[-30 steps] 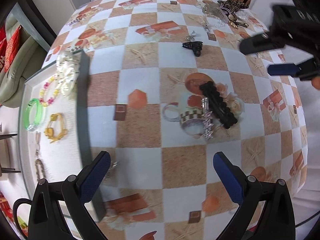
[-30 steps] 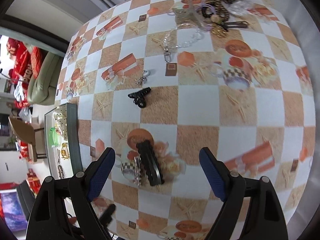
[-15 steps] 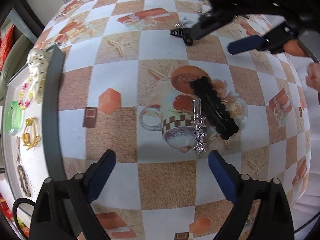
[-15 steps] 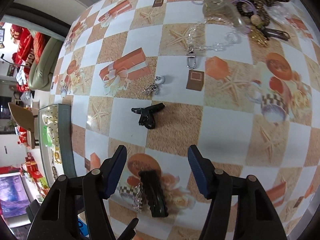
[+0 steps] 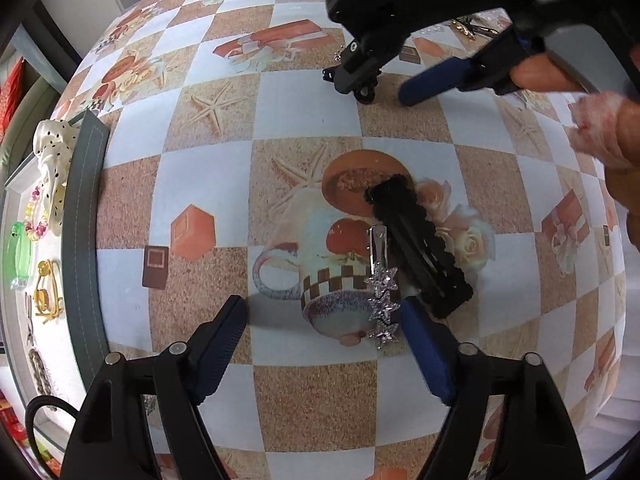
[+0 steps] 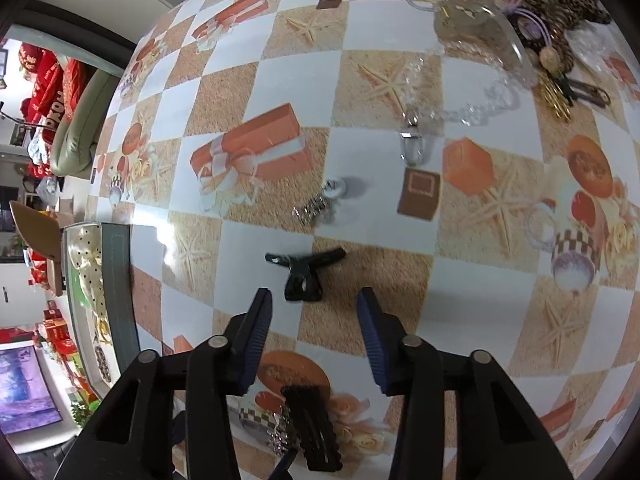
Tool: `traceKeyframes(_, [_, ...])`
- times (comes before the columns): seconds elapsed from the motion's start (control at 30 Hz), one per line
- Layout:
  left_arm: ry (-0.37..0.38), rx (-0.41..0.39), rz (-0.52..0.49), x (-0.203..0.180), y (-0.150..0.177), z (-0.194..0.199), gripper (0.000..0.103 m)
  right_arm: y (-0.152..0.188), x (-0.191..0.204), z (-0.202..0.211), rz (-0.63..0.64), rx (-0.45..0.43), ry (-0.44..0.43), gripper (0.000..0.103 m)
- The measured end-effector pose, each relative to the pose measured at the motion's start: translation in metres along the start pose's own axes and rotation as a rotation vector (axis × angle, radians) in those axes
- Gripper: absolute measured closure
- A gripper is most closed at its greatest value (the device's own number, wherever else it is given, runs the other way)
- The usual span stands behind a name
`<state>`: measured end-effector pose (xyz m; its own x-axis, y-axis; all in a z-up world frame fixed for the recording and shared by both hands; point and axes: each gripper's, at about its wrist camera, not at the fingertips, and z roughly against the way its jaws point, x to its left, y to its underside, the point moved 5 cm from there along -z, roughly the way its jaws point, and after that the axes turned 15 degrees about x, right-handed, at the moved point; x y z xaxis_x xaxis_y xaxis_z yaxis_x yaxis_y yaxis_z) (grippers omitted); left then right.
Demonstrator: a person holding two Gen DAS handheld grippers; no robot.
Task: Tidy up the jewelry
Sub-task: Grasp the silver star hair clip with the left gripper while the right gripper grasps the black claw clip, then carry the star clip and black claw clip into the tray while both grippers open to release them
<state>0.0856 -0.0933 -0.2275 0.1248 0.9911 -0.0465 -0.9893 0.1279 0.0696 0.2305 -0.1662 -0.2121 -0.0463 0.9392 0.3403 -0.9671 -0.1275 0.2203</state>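
A silver star hair clip [image 5: 382, 300] and a black scalloped hair clip [image 5: 420, 246] lie side by side on the checked tablecloth. My left gripper [image 5: 324, 320] is open, low over the cloth, its right finger beside the star clip. My right gripper [image 6: 314, 308] is open just short of a small black claw clip [image 6: 303, 276]; it also shows in the left wrist view [image 5: 388, 92]. The two clips show at the bottom of the right wrist view [image 6: 308, 432]. A grey-rimmed tray [image 5: 82, 240] at the left holds several pieces.
A small silver earring [image 6: 320, 204] lies beyond the claw clip. A clear chain with a clasp [image 6: 460, 112] and a pile of hair accessories [image 6: 548, 20] lie at the far right. The tray's rim [image 6: 116, 288] shows at the left.
Both grippers have moved forward and down. The left one has closed in on the star clip; the right one has closed in on the black claw clip and narrowed its opening.
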Motion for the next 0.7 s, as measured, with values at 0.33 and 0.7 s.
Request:
traceKeyframes(0.33, [-0.016,-0.004,-0.044,-0.023,-0.010,0.005,0.050,-0.002,0.001,0.001,0.026,-0.011,0.069,0.084])
traceKeyframes(0.7, [0.043,0.002,-0.064,-0.032,-0.013,0.014,0.082,0.033,-0.033,0.027,-0.049,-0.045,0.009,0.084])
